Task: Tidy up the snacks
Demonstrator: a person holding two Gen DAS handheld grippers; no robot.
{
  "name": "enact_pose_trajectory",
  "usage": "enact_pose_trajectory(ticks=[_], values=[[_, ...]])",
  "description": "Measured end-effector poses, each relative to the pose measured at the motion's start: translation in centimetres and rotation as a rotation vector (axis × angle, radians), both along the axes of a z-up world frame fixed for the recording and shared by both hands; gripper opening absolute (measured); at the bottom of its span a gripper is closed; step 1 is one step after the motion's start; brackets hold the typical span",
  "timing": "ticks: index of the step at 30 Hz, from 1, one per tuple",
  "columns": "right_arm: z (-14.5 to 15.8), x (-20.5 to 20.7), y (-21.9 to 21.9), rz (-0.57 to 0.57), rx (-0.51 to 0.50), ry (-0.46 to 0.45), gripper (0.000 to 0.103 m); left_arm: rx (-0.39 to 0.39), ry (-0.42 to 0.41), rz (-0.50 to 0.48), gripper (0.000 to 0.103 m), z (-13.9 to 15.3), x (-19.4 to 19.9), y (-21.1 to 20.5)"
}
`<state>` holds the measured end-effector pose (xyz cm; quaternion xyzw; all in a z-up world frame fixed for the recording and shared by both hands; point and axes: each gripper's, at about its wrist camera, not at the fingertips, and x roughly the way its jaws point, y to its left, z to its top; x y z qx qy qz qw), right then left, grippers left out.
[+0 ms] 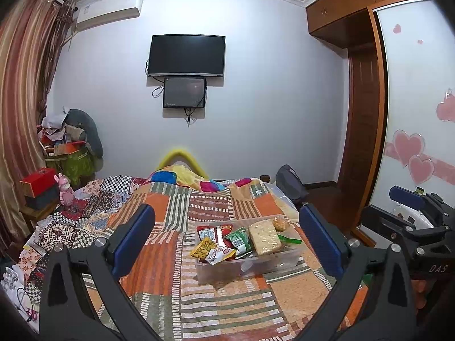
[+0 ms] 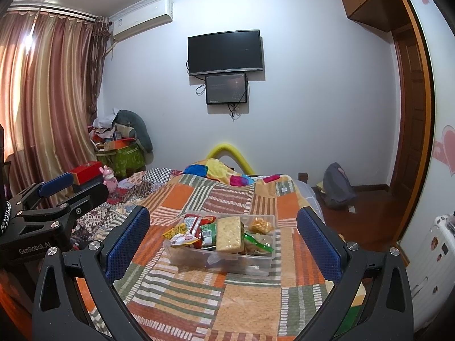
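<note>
A clear plastic box [image 1: 256, 267] sits on the patchwork bedspread [image 1: 199, 307], filled with several snack packets: a pale noodle block [image 1: 264, 236], a green packet [image 1: 240, 240], a yellow chips packet [image 1: 203, 247] and red ones behind. The box [image 2: 227, 264] also shows in the right wrist view, with the noodle block [image 2: 229, 233]. My left gripper [image 1: 227, 244] is open and empty, held above the bed short of the box. My right gripper [image 2: 224, 244] is open and empty too, likewise short of the box. Each gripper shows at the edge of the other's view.
The bed [image 2: 241, 298] fills the foreground. A wardrobe [image 1: 412, 113] and door [image 1: 361, 130] stand right, a white suitcase [image 2: 432, 255] near it. A backpack [image 2: 337, 184] lies on the floor. Cluttered boxes [image 1: 65, 147] and curtains [image 2: 42, 99] are at left.
</note>
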<state>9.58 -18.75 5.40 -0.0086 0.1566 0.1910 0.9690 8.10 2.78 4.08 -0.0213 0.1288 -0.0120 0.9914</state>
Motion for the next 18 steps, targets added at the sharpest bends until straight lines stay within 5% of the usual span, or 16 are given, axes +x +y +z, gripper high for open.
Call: enact_pose_trajectory(ticks=[18], values=[[0.1,-0.03,0.33,0.003,-0.007,-0.001,0.103,-0.006,0.002,-0.007,0.103,-0.06,0.15,0.08]])
